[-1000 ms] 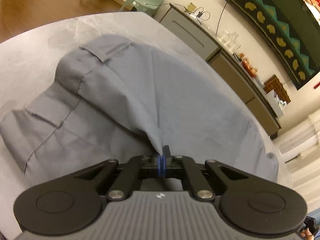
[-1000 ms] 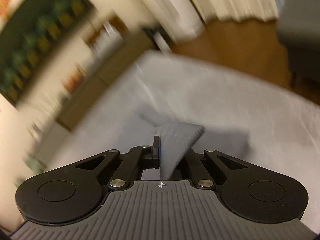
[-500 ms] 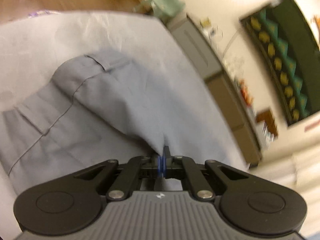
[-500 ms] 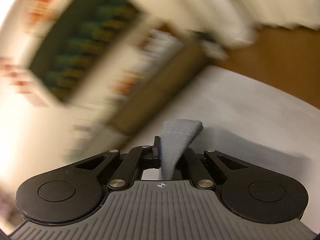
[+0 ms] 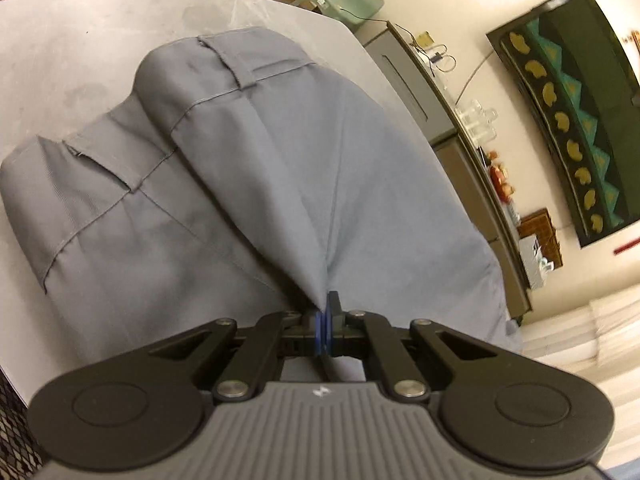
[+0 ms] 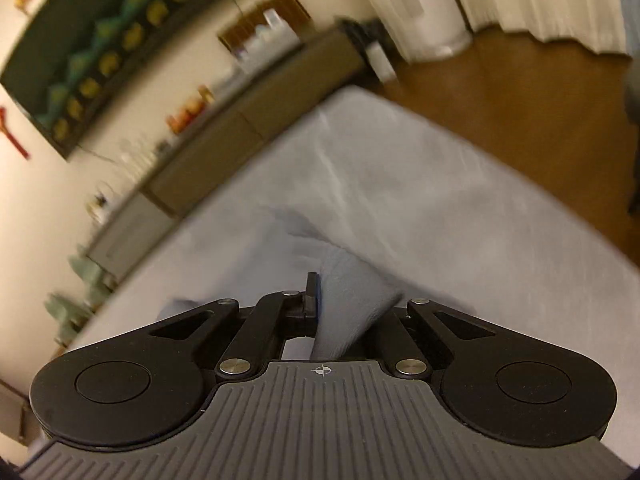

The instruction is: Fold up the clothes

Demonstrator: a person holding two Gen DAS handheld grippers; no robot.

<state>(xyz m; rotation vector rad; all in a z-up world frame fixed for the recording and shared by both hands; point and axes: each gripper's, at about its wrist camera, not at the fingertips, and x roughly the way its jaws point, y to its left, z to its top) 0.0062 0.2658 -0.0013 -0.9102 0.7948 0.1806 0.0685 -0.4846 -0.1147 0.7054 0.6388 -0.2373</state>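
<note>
Since each tool, left tool (image 5: 325,322) and right tool (image 6: 320,312), pinches only a thin edge of the grey trousers (image 5: 248,168) above the tabletop (image 5: 72,36), uneven pulling could slip the cloth free and skew the fold.

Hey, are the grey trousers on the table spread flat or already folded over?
Partly folded over: the grey trousers have one waistband section lying over another on the table, while the left tool pinches a raised fold.
</note>
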